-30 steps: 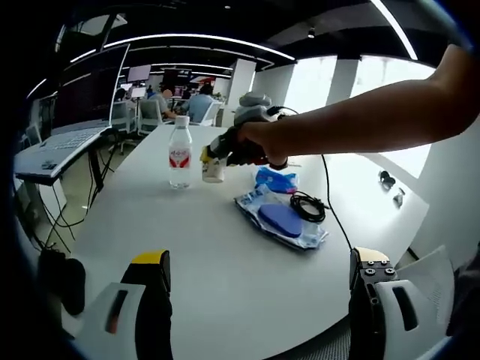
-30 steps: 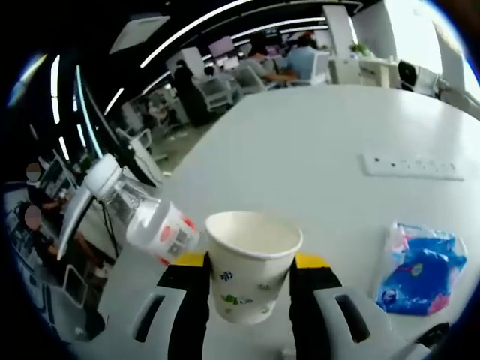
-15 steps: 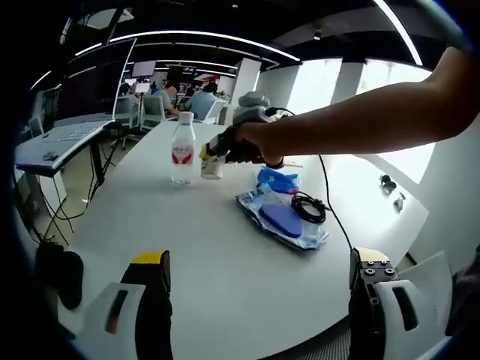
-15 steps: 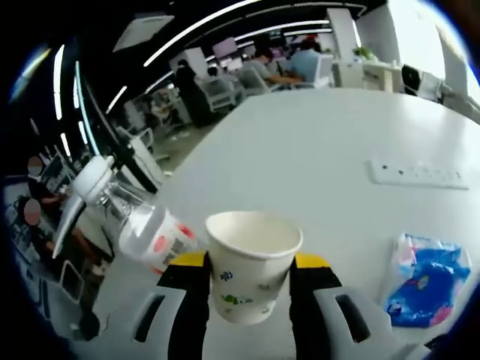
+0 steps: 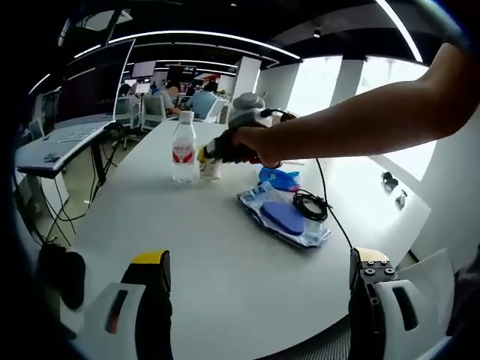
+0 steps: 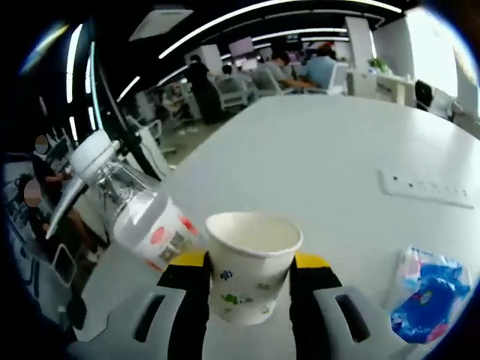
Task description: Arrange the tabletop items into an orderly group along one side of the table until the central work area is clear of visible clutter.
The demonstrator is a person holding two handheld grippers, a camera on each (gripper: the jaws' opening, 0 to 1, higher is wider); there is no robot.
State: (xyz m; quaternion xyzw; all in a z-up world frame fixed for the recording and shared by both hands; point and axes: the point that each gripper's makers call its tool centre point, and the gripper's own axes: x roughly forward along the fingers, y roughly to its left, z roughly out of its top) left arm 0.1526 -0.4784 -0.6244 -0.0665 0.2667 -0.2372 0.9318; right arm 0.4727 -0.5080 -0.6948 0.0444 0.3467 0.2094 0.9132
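The right gripper (image 6: 248,289) has its yellow-tipped jaws clamped on a white paper cup (image 6: 252,264), one jaw on each side. The cup sits upright between them, open top showing, with little green and blue leafy prints on its side. No readable writing on it.

Just beside the cup is a clear water bottle (image 6: 139,208) with a white cap and a red and white label; the print is too blurry to read any brand. In the left gripper view the same bottle (image 5: 181,148) stands upright on the white counter (image 5: 225,247), with the cup (image 5: 211,168) right next to it, held by the right gripper (image 5: 204,155) in the person's hand (image 5: 255,144).

Near the bottle, past the cup, lies a blue packet (image 5: 278,179), then a clear plastic bag holding something flat and blue (image 5: 282,218), with a coiled black cable (image 5: 308,205) touching that bag. A white power strip (image 6: 424,187) lies farther out on the counter.

The left gripper (image 5: 259,300) hangs over the near edge with jaws spread wide, nothing between them.
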